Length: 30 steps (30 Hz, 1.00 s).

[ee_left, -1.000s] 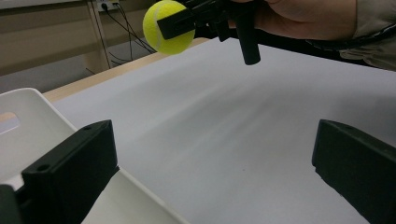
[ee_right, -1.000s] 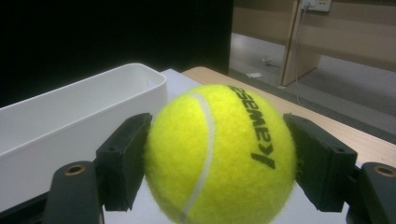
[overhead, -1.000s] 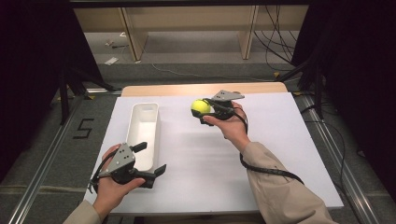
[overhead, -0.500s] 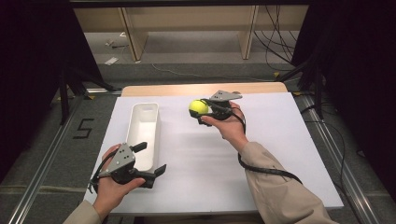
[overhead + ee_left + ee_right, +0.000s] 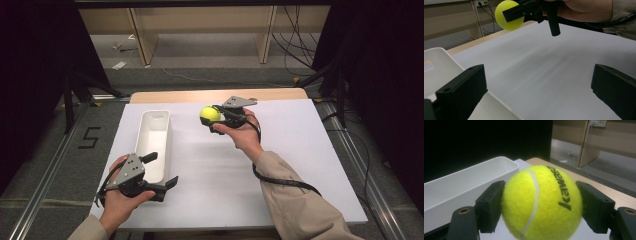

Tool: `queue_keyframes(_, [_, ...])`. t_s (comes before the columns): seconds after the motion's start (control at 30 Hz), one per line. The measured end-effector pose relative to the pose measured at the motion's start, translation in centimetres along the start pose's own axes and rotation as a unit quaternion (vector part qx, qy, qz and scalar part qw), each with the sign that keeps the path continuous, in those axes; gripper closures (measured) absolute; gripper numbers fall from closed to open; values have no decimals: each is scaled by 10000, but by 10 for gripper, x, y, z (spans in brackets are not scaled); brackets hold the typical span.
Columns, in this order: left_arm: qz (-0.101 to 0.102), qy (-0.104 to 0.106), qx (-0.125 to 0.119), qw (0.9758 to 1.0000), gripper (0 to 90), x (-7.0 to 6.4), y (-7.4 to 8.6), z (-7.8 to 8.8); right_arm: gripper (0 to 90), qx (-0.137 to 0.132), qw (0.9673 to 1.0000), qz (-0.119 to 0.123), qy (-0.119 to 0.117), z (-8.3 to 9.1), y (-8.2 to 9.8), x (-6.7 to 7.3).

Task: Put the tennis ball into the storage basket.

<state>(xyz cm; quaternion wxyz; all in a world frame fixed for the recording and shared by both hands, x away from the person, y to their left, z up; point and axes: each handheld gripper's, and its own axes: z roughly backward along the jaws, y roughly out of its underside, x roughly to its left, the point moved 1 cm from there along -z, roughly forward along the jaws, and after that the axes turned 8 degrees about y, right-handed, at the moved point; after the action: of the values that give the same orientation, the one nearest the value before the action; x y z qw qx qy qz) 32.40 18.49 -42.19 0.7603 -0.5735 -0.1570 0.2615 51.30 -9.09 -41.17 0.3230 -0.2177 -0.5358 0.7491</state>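
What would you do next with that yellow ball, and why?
Probably carry it left until it is over the white bin, then lower it. The right tongs clamp the tennis ball in the air above the table, beside the bin, which looks empty.

tennis ball (image 5: 541, 205) bottom cut off by right gripper view edge; white bin (image 5: 439, 72) cropped in left gripper view.
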Motion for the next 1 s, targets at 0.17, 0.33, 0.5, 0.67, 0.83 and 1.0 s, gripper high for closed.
queue_keyframes(0.17, [-7,-1,-1,10000,0,0,0,0,273,-20,10000,-6,-20,-1,-1,2])
queue_keyframes(0.33, [9,1,2,10000,0,0,0,0,273,-7,10000,7,-20,-2,-1,2])
queue_keyframes(0.5, [4,-2,-2,10000,0,0,0,0,273,2,10000,-3,-24,-3,-1,3])
queue_keyframes(0.67, [-5,-3,11,10000,0,0,0,0,273,-6,10000,9,-42,-4,-2,4])
queue_keyframes(0.83, [-3,-1,8,10000,0,1,0,0,273,-7,10000,36,-64,-5,-3,8])
queue_keyframes(1.0, [-23,-22,17,10000,0,1,-1,0,273,11,9999,72,-82,-7,-3,12])
